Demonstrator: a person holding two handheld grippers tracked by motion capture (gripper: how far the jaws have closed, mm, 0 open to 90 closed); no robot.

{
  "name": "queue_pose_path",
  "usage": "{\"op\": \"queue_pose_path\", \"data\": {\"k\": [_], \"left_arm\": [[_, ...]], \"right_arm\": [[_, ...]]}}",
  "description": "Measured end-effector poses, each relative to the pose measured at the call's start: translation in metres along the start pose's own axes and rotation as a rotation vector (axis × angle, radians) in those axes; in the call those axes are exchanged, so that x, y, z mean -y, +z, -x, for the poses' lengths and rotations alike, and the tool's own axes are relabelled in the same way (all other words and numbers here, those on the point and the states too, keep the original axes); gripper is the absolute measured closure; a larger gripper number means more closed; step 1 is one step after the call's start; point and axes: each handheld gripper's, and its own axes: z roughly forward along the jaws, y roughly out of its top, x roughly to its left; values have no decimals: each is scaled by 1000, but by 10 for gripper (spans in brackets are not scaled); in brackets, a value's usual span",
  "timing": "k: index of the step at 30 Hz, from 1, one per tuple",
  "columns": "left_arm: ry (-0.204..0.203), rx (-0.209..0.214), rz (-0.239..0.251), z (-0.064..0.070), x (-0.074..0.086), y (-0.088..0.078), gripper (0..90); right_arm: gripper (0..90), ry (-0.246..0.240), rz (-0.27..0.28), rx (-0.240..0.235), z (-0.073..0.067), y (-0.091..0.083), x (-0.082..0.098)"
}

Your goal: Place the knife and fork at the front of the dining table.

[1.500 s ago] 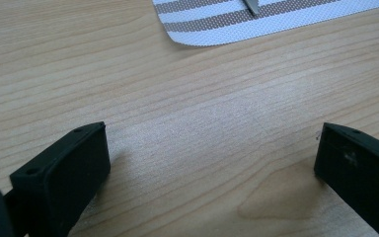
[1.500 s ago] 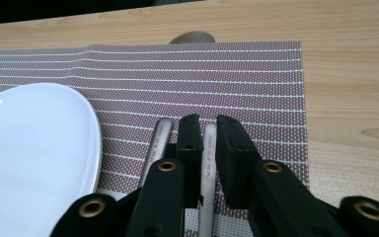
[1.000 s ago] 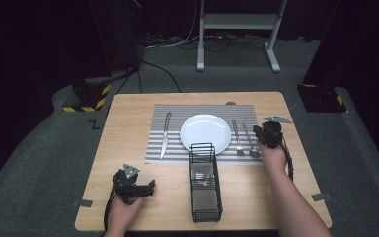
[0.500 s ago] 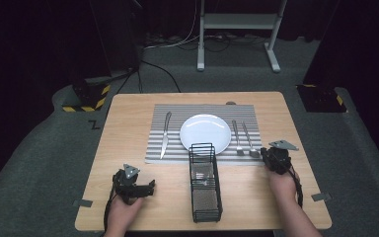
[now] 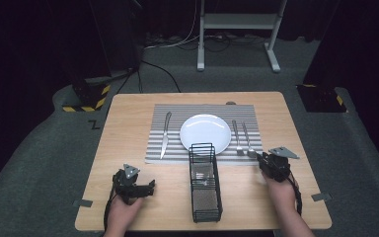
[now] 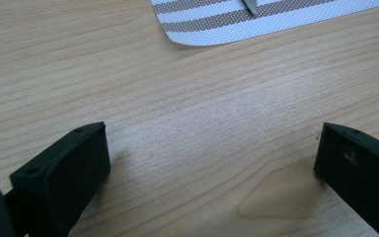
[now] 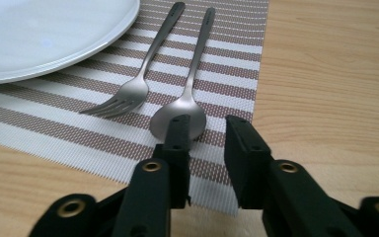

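Hovering at the lower right of the high view, my right gripper (image 5: 262, 160) is sitting just off the near right corner of the striped placemat (image 5: 177, 148). Its jaws have just been opening and are now standing a little apart, with nothing between them. In the right gripper view the spoon (image 7: 190, 94) is lying directly ahead of those jaws: its bowl is resting on the placemat just beyond the left jaw tip, and its handle is running away toward the top of the frame. I cannot tell whether that jaw tip is touching the bowl. The fork (image 7: 133, 89) is lying just left of the spoon, tines toward me, roughly parallel to it. The white plate (image 7: 44, 34) is occupying the upper left of that frame, apart from the fork.

In the high view the plate (image 5: 205, 133) is sitting at the middle of the placemat, and I am seeing nothing on it. The knife (image 5: 165, 134) is lying left of the plate on the placemat. The black wire basket (image 5: 205, 181) is standing on the wooden table (image 5: 128, 113) at lower centre, its far end reaching the plate's near rim; its contents are too small for me to make out.

My left gripper (image 5: 150, 186) is resting at the lower left, jaws wide apart over bare wood, gripping nothing.
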Motion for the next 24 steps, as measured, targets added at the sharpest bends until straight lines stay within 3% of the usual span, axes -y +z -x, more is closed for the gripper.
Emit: {"op": "queue_pose_path", "data": {"k": [7,15,20,24], "left_arm": [[3,0,0,0,0,0,8],[5,5,2,1,1,-1,12],[3,3,2,2,2,-2,17],[-1,-6,7,4,2,-3,31]], "right_arm": [[497,15,-15,-31,0,-23,18],[294,-3,-57,-3,10,-49,40],[204,-2,-103,11,20,-54,53],[160,-27,-134,7,20,-52,53]]}}
